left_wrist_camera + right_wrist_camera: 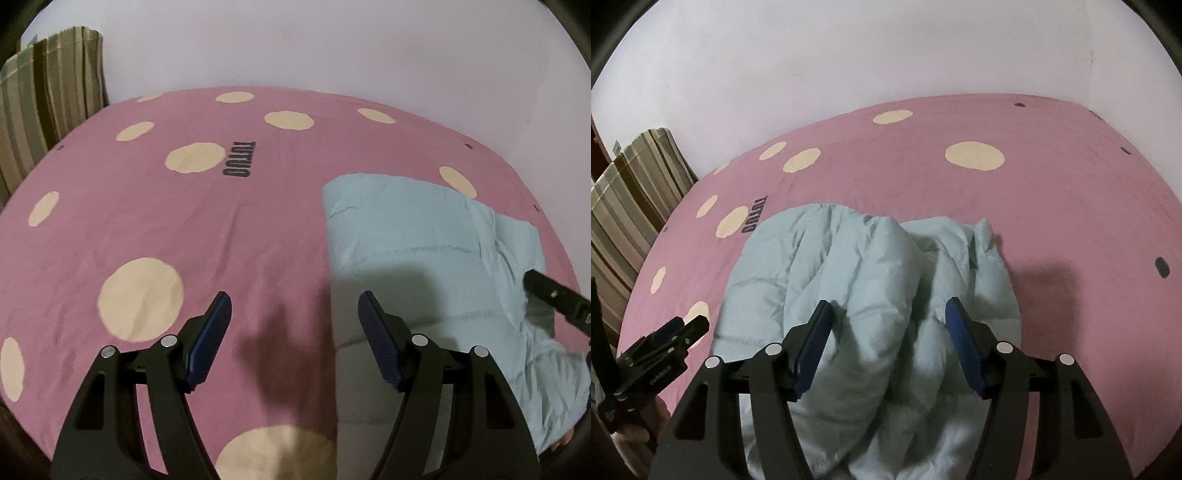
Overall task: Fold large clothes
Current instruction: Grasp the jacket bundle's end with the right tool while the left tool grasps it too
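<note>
Right claw (886, 325) spread wide over pale blue garment (871, 280), left claw (294, 314) released above pink spotted sheet (258, 229)

left hand-held gripper (294, 302) | black arms | ribbed blue pads (380, 343) | silver pivot screws

The garment (849, 295) lies on the bedsheet (1052, 206), toward its near right part; the striped pillow (631, 199) stands at the far left, against the wall (849, 55)
</note>
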Demonstrator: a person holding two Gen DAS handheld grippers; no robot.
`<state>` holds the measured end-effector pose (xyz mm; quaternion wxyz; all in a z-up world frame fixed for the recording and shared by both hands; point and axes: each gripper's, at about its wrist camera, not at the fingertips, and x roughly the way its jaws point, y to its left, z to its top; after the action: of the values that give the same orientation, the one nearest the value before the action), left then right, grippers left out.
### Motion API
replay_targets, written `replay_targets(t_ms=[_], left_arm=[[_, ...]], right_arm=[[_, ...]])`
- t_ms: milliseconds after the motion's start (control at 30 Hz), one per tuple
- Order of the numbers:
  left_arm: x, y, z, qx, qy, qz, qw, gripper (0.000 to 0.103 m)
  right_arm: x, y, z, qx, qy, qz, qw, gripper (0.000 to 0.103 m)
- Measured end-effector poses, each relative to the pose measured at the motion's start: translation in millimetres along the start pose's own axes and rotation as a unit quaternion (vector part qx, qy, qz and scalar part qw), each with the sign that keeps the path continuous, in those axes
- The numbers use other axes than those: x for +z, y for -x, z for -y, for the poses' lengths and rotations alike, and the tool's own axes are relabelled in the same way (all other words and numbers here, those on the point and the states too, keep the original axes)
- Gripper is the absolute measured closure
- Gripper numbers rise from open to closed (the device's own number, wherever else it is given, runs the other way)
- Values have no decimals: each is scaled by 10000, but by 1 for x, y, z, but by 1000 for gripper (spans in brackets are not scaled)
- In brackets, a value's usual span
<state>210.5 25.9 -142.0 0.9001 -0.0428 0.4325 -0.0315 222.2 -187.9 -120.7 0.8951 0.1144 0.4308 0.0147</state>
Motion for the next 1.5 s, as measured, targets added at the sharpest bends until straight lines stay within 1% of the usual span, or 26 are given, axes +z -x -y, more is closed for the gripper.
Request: replay_targets(t_ms=[133,233,300,333,367,433,467,567,700,767,867,967,1067,1200,1500], left_arm=[[14,-19,3,-241,-21,-154,9996,32],[20,-29,6,-334,-26,-228,9992,32],[21,-34,6,-386,7,-271,9989,32],[21,-36,7,-444,30,-296,9986,32],[21,-37,7,-490,64,-322,9983,32],[22,-37,8,-573,108,-334,9977,32],[23,-35,9,-615,99,-327,9975,32],[22,-28,19,-718,-32,-275,9970,32],[18,-30,43,-771,-321,-342,9959,32],[15,-34,57,-672,-495,-370,9958,31],[11,-40,79,-416,-831,-380,9949,31],[6,-48,94,-366,-1001,-463,9932,31],[2,-57,100,-355,-994,-549,9929,30],[-3,-66,101,-352,-974,-636,9926,30],[-13,-81,104,-266,-1082,-671,9915,30]], right_arm=[[10,-12,1,10,-42,-98,9999,40],[15,-20,4,56,-73,-205,9997,40],[15,-25,6,125,-98,-309,9994,58],[15,-29,7,213,-120,-401,9989,71],[13,-33,8,301,-151,-512,9981,81],[12,-35,8,358,-86,-543,9978,89],[13,-33,9,345,-55,-520,9980,90],[14,-24,18,246,-50,-374,9990,91],[13,-22,43,116,-168,-350,9992,92],[10,-25,57,111,-272,-424,9987,92],[5,-34,74,172,-369,-597,9974,91],[-4,-52,90,190,-490,-829,9952,91],[-12,-67,99,261,-570,-953,9935,92],[-17,-73,99,241,-546,-977,9934,93],[-26,-79,97,152,-555,-789,9952,94]])
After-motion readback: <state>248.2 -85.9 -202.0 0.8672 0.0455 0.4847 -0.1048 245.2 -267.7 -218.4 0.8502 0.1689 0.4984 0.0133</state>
